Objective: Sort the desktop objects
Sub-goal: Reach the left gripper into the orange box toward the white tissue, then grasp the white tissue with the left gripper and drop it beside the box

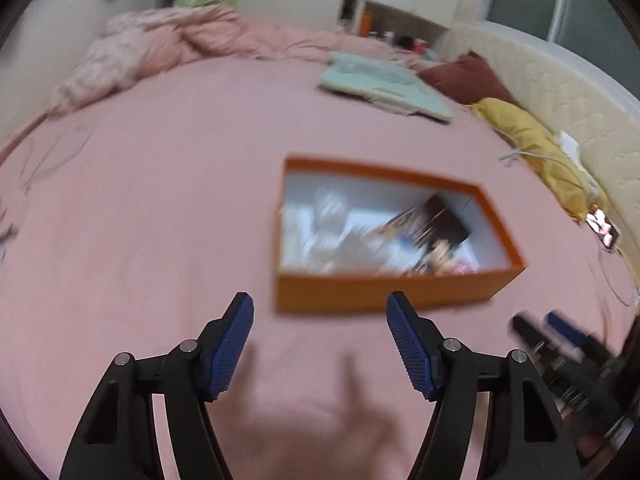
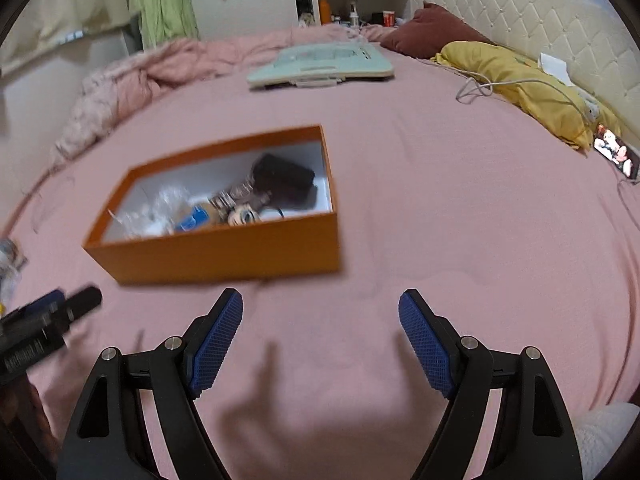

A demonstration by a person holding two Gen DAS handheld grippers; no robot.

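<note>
An open orange box point(image 1: 380, 292) point(image 2: 224, 256) sits on the pink bed sheet. Inside it lie several small items: a dark pouch point(image 2: 284, 178) point(image 1: 444, 220), clear plastic wrapping point(image 2: 160, 208), a blue item point(image 2: 196, 216) and a round trinket point(image 2: 242, 214). My left gripper point(image 1: 320, 308) is open and empty, just in front of the box. My right gripper point(image 2: 320, 304) is open and empty, in front of the box's right end. Each gripper shows blurred at the other view's edge, the right one in the left wrist view point(image 1: 560, 340) and the left one in the right wrist view point(image 2: 52, 316).
A pale green folding tray point(image 2: 320, 64) point(image 1: 384, 84) lies far back. A maroon pillow point(image 2: 432, 32), a yellow pillow point(image 2: 516, 84) with a white cable and a lit phone point(image 2: 616, 152) lie along the headboard at right. A rumpled pink duvet point(image 2: 140, 80) is back left. Some clutter point(image 2: 8, 260) sits at far left.
</note>
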